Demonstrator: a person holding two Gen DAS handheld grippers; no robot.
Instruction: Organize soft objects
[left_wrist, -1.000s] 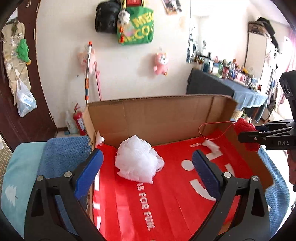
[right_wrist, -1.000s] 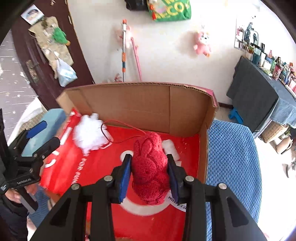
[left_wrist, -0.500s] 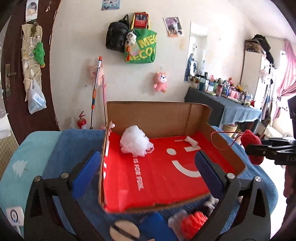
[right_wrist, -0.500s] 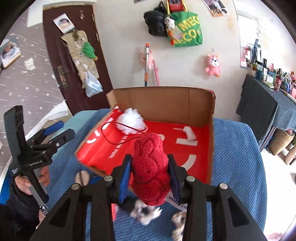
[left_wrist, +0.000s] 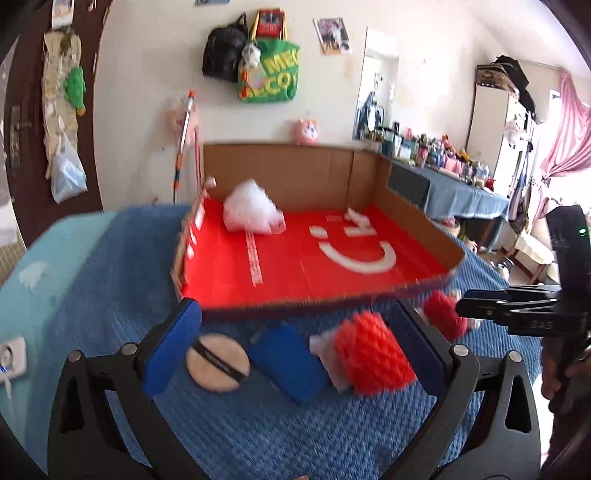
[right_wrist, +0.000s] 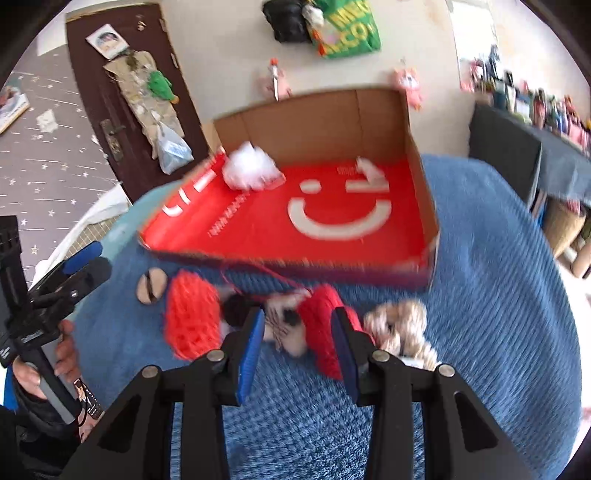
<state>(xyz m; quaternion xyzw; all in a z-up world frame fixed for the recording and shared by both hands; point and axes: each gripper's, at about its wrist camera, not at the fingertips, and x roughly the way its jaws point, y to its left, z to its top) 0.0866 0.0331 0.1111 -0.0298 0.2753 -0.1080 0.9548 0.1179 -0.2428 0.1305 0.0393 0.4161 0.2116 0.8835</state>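
My left gripper (left_wrist: 294, 325) stands open low over the blue blanket (left_wrist: 110, 295), in front of the cardboard box (left_wrist: 288, 177). Between its fingers lie a round beige pad (left_wrist: 218, 363), a blue soft block (left_wrist: 286, 363) and an orange-red knitted thing (left_wrist: 373, 356). My right gripper (right_wrist: 298, 347) is shut on the red knitted toy (right_wrist: 319, 314), which sits toward its right pad, a red string trailing back. It hangs just over a white and black thing (right_wrist: 284, 326). A white mesh puff (left_wrist: 251, 212) rests in the box's far left corner.
A beige fluffy toy (right_wrist: 400, 325) lies right of my right gripper. The box's low front wall (right_wrist: 295, 264) is just beyond the pile. A hand holds the left gripper (right_wrist: 86, 263) at the left. Cluttered tables stand at the far right.
Both grippers have drawn back out of the box and sunk toward the blanket in front of it. The red knitted toy came along in the right gripper. The left jaws stayed wide.
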